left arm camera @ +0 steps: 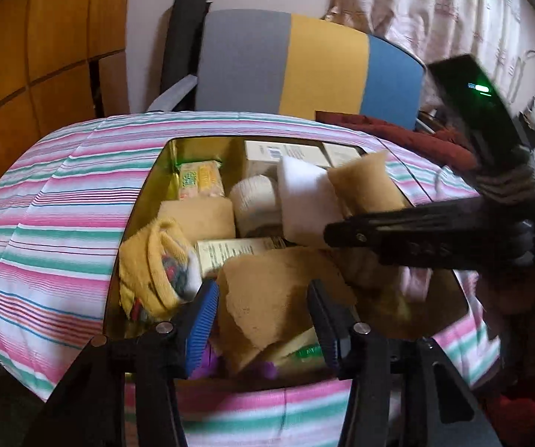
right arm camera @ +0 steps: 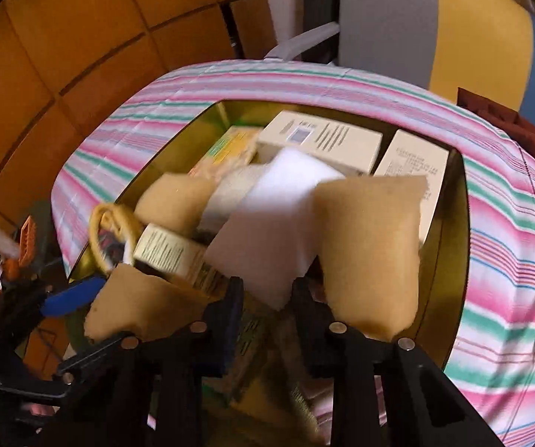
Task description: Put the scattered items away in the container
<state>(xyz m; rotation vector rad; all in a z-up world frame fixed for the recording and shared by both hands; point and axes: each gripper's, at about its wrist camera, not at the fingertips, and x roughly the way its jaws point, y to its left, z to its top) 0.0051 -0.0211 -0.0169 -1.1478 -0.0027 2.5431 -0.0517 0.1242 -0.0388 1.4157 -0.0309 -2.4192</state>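
The left tongs [left arm camera: 263, 320] stand apart around a tan sponge [left arm camera: 267, 298] in the gold tin [left arm camera: 137, 201], pads not visibly pressing it. The right tongs [right arm camera: 267, 298] are clamped on the white foam block [right arm camera: 267, 223], over the tin's middle. The tin is heaped, so I judge a dropped block could roll out onto the striped cloth [left arm camera: 43, 205] covering the worktop. Ahead of both tongs, cartons [right arm camera: 323, 138] and a gauze roll [left arm camera: 254, 193] crowd the space; a yellow sock [left arm camera: 155, 260] lies left.
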